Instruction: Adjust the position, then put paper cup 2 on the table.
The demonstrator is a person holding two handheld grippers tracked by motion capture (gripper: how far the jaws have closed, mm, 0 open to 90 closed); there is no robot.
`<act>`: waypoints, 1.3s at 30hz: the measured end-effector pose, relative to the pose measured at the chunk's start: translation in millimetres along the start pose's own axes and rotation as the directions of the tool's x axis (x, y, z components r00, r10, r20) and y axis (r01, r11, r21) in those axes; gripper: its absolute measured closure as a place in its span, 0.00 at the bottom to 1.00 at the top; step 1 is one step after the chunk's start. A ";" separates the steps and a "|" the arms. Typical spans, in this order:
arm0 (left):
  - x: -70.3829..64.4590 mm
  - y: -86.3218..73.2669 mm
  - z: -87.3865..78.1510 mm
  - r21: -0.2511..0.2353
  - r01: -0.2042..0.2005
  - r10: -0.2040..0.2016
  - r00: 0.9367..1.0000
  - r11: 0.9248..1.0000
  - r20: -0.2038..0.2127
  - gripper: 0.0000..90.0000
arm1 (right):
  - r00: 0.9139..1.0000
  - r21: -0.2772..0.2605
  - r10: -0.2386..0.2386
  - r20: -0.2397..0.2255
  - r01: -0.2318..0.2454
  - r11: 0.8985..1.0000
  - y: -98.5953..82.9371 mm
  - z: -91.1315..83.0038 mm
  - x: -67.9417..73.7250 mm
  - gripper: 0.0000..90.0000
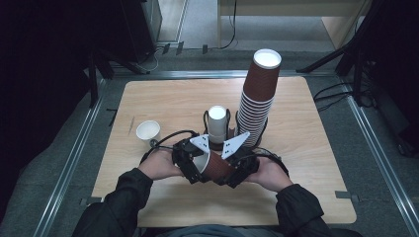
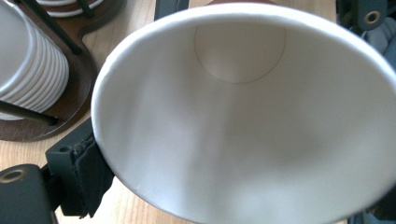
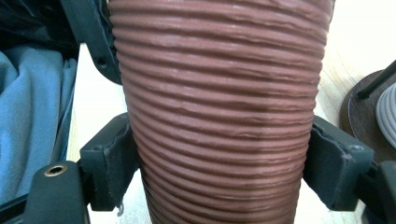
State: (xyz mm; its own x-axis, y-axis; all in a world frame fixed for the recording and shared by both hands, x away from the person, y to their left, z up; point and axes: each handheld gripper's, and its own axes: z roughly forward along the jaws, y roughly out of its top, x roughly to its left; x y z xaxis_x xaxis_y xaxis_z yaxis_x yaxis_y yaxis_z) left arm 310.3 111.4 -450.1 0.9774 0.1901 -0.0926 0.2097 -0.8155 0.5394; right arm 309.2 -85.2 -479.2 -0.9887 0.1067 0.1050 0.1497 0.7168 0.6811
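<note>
Brown ribbed cup (image 1: 216, 167) sideways between both grippers above the table (image 1: 306, 163), right gripper (image 3: 219, 163) pads pinching its ridged wall, left gripper (image 2: 93, 168) clamped at its rim, white inside facing that camera, tall cup stack (image 1: 257, 98) behind.

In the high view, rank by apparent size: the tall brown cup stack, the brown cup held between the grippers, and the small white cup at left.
1. tall brown cup stack
2. brown cup, partly hidden by grippers
3. small white cup
</note>
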 end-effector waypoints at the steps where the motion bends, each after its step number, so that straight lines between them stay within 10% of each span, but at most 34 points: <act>1: 0.0 -0.2 -1.1 -0.008 0.005 -0.005 1.000 1.000 0.005 0.05 | 1.000 -0.002 -0.002 0.002 0.002 1.000 -0.4 -0.6 0.3 0.22; 18: 15.0 -23.5 -13.0 -0.115 0.106 -0.105 0.994 0.988 0.011 0.00 | 0.998 -0.032 0.030 0.050 -0.029 0.999 -8.0 -18.0 -9.0 0.22; 31: 14.6 -24.2 -14.4 -0.217 0.156 -0.154 0.988 0.964 0.026 0.00 | 0.998 -0.082 0.044 0.045 -0.040 0.996 -8.6 -21.3 -10.0 0.22; 39: 9.0 -18.4 -8.6 -0.213 0.129 -0.129 0.992 0.969 0.015 0.00 | 0.998 -0.098 0.042 0.042 -0.037 0.994 -8.1 -21.3 -10.0 0.21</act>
State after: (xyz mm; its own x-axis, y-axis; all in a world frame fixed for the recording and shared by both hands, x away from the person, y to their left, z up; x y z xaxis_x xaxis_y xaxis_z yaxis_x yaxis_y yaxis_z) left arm 315.0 132.8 -453.7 0.9426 0.2851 -0.1737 0.3233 -0.6493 0.6884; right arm 317.9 -106.7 -470.4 -0.9809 0.1651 0.1029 0.1860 0.6410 0.7446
